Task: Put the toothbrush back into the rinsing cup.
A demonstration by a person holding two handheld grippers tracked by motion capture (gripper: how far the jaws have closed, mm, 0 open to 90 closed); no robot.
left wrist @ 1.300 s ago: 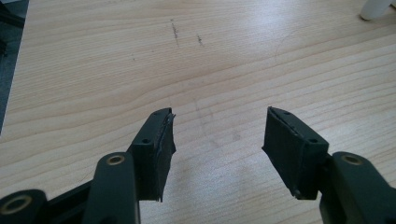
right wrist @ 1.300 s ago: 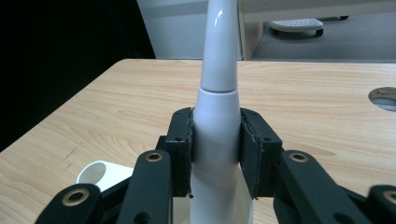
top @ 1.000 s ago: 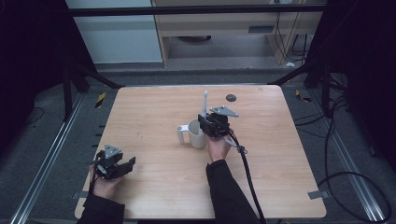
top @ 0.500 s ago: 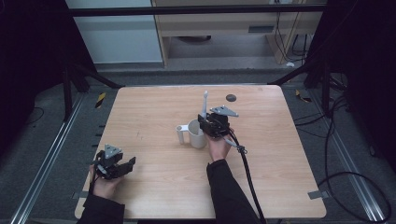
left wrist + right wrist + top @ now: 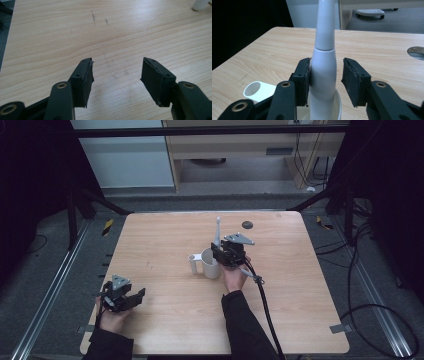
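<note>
— Near the middle of the table (image 5: 165, 245), what stands in the white cup (image 5: 212, 265)?

— A white toothbrush-like handle (image 5: 323, 65), upright. The right gripper (image 5: 325, 80) has it between its jaws, which have just been opening: one pad looks to be against it, the other stands clear (so no grip).

— And the left gripper (image 5: 116, 75)?

— At the near left corner of the table, jaws wide apart with only bare wood between them, well apart from the cup.
</note>
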